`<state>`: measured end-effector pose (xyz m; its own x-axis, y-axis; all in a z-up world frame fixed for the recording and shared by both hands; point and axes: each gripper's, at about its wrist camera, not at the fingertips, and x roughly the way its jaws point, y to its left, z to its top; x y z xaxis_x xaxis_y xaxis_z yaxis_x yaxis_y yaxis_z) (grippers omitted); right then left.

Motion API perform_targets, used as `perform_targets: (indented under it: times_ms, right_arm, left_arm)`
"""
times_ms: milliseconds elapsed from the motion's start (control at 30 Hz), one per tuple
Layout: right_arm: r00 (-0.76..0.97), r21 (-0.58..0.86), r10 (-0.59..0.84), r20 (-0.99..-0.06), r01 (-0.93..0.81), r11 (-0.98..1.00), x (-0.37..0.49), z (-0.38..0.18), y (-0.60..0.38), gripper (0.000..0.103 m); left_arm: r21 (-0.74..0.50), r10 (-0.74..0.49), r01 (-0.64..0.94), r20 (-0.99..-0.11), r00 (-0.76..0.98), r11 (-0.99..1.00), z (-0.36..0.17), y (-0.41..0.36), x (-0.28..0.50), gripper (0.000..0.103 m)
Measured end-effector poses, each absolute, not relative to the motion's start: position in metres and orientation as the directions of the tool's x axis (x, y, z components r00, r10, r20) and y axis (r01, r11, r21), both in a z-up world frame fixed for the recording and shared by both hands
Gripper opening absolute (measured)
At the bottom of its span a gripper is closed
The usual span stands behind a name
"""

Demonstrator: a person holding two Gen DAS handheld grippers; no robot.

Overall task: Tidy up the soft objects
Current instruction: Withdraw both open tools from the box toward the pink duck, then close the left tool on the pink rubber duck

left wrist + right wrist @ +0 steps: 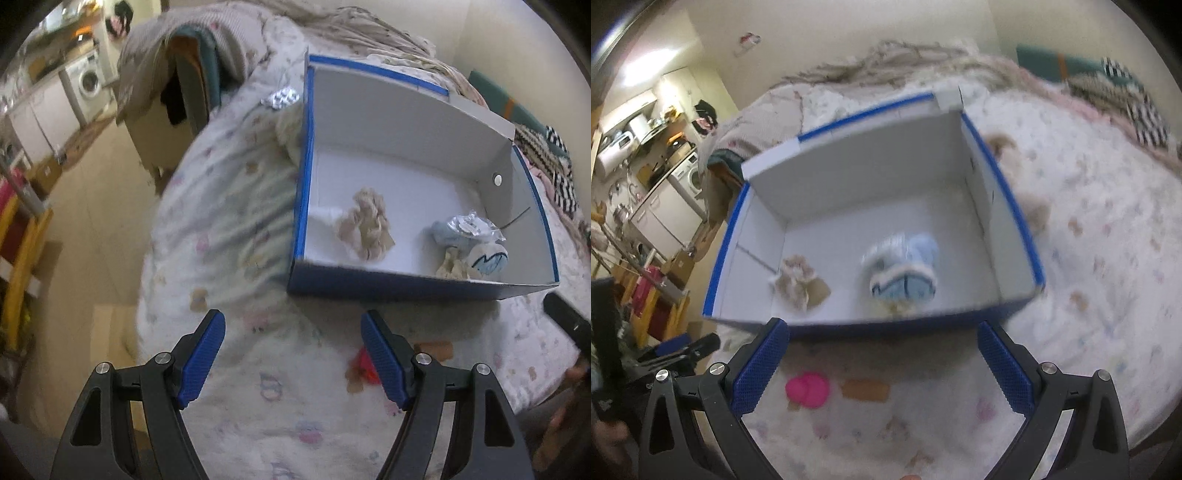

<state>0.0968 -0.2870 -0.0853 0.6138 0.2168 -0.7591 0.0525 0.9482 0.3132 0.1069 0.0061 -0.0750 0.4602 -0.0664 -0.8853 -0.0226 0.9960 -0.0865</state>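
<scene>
bedroom setup, kitchen corner with a washing machine (88,79) far left. bed (229,221) with a pale printed quilt carries an open blue box (301,206) with grey-white inside.

already in the box: beige fluffy toy (365,229) near-left of the floor, light blue plush (476,240) near-right with something shiny and crinkled on top of it. in the right wrist view both sit close to the near wall, blue plush (905,273) blurred.

not boxed yet: pink soft item (807,389) on the quilt just in front of the box, with a tan piece (866,389) beside it on the right. a foil blister pack (280,98) lies at the box's far-left corner, probably not part of the job.

left gripper (293,354) released, jaws wide, nothing between them, hovering over the quilt near the box's near wall. right gripper (882,365) also released and empty, the pink item just ahead between its jaws.

risks as i read it:
- quilt is soft and loose, so a low pinch on the pink item could grab fabric with it and drag the box.
- box is light card on bedding, so a bump on the near wall may tip or slide it.
- both views are motion-blurred, so aim is uncertain.
</scene>
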Motion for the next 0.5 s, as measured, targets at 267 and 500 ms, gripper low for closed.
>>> perform_targets:
  times_ms: [267,500]
  right_arm:
    - [0.49,0.365,0.272,-0.828,0.103,0.925,0.102,-0.122,-0.282,0.103]
    - [0.428,0.327,0.243,-0.871,0.136,0.935,0.112,-0.142,-0.276,0.103]
  left_arm:
    - [-0.049,-0.063,0.047,-0.919,0.39,0.998,-0.099,-0.017,0.105,0.074]
    - [-0.047,-0.104,0.181,-0.942,0.32,0.982,-0.128,-0.058,0.11,0.074]
